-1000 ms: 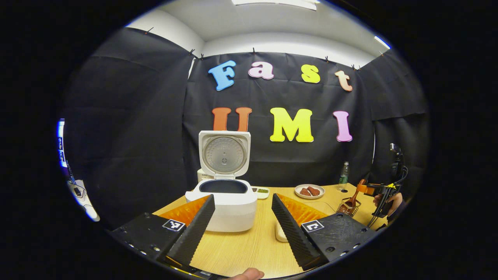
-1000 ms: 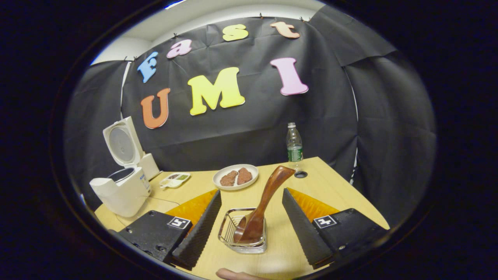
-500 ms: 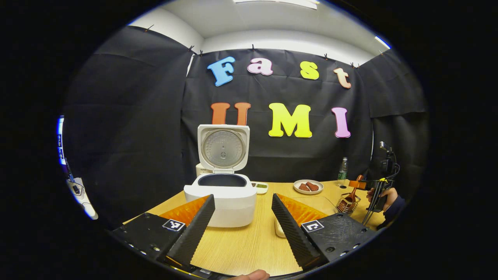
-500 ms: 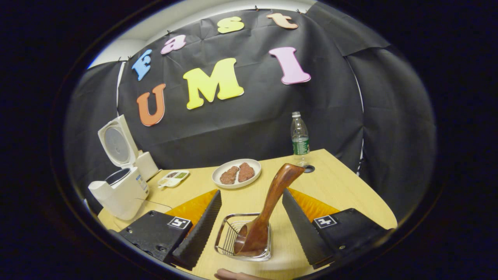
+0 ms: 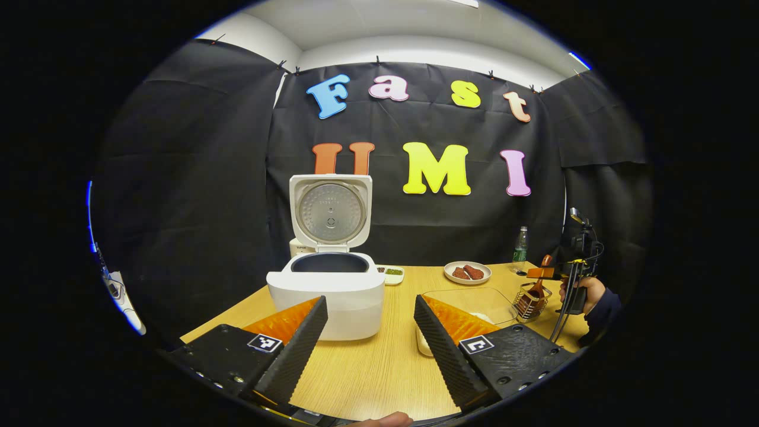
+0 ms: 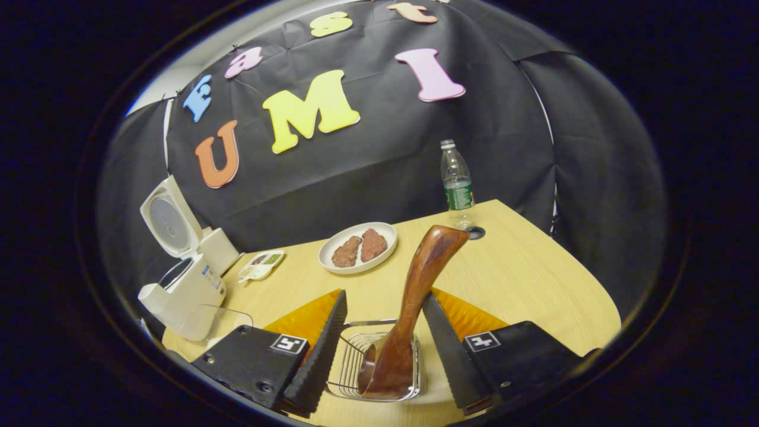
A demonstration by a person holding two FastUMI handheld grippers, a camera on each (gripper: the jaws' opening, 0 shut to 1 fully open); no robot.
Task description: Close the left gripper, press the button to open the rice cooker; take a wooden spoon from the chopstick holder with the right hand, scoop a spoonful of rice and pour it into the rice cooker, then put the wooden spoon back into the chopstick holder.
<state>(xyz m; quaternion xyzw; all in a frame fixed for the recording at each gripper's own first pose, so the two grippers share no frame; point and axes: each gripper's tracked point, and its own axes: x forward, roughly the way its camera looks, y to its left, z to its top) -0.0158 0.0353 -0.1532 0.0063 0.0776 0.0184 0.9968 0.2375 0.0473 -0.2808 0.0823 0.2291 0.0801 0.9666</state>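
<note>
The white rice cooker [image 5: 325,290] stands with its lid [image 5: 330,210] up and its dark pot showing. My left gripper [image 5: 370,301] hovers open a little in front of it, holding nothing. In the right gripper view the wooden spoon [image 6: 415,296] stands bowl-down in the wire chopstick holder [image 6: 356,367], handle leaning up and right. My right gripper [image 6: 384,296] is open with a finger on each side of that handle; the right finger is at the handle, the left one is apart from it. The left gripper view shows this gripper [image 5: 548,274] and its hand at the holder [image 5: 529,301].
A clear container with rice [image 5: 474,305] lies right of the cooker. Farther back are a plate with brown pieces [image 6: 357,246], a small sauce dish [image 6: 261,265] and a water bottle [image 6: 458,181] near a round table hole. The wooden table's rounded edge [image 6: 593,296] lies to the right.
My right gripper came down closer over the holder and its fingers narrowed around the spoon handle. My left gripper drew back slightly from the cooker, staying open.
</note>
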